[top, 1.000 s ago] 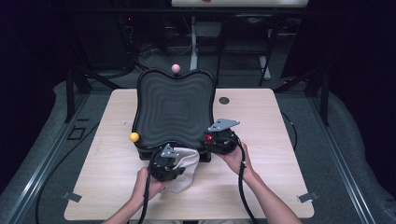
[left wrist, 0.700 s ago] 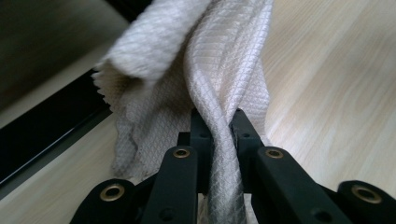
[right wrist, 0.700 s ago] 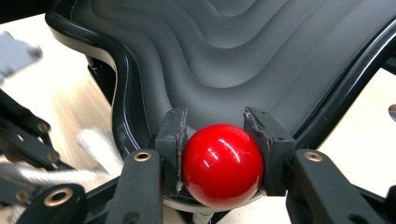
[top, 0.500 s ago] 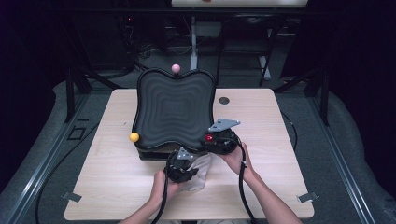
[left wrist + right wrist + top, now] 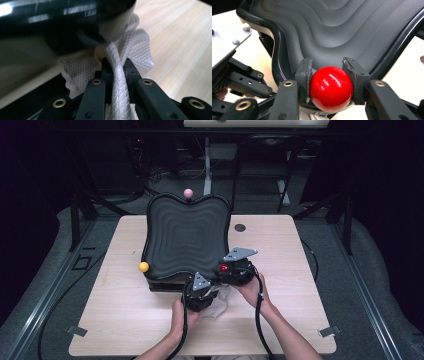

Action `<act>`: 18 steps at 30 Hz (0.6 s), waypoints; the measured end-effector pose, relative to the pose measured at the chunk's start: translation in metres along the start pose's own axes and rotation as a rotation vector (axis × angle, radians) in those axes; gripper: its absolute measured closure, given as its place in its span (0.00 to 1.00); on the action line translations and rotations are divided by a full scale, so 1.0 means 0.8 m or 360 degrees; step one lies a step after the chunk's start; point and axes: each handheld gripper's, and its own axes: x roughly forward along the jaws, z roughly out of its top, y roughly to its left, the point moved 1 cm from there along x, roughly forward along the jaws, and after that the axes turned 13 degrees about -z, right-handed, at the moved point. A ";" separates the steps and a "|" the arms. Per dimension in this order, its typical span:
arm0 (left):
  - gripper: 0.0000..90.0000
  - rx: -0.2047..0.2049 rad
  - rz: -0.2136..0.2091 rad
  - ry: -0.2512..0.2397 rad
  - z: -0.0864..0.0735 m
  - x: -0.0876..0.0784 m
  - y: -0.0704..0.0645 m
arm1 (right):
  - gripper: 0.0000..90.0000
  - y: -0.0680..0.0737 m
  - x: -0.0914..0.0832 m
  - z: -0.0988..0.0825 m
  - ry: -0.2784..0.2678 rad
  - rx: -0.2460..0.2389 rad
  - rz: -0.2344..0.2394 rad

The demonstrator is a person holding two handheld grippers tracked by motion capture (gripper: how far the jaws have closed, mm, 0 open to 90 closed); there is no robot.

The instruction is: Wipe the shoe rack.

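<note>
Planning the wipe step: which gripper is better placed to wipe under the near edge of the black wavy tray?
Left, probably. The left gripper is shut on the white textured cloth, already at the black wavy tray's near underside. The right gripper is occupied, shut on the glossy red ball knob.

We see open bench [image 5: 110, 320] to the left and right of the dark wavy tray [image 5: 187, 237], and bare wood behind it around a small dark disc [image 5: 240, 227]. The tray's near edge is crowded: the left gripper [image 5: 200, 292] with its white cloth [image 5: 125, 57] sits just beside the right gripper [image 5: 232, 270] (red ball [image 5: 330, 85] between its fingers). A yellow ball [image 5: 144, 266] juts from the tray's left rim, a pink ball [image 5: 188, 193] from its far rim.
</note>
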 end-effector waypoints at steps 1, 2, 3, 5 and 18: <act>0.91 0.0007 0.0007 -0.0017 0.001 0.001 0.000 | 0.67 0.000 0.000 0.000 -0.0004 0.0004 0.0001; 0.91 -0.0005 0.0010 -0.0044 0.001 0.002 0.001 | 0.67 0.000 0.000 0.000 -0.0003 0.0002 0.0000; 0.91 -0.0011 0.0007 -0.0046 0.002 0.002 0.001 | 0.67 0.000 0.000 0.000 -0.0007 0.0006 0.0000; 0.91 -0.0014 0.0018 -0.0076 0.003 0.004 0.001 | 0.67 0.000 0.000 0.000 -0.0007 0.0004 0.0003; 0.91 0.0002 0.0057 -0.0163 0.002 0.012 -0.004 | 0.67 0.000 0.001 -0.001 -0.0015 0.0011 0.0007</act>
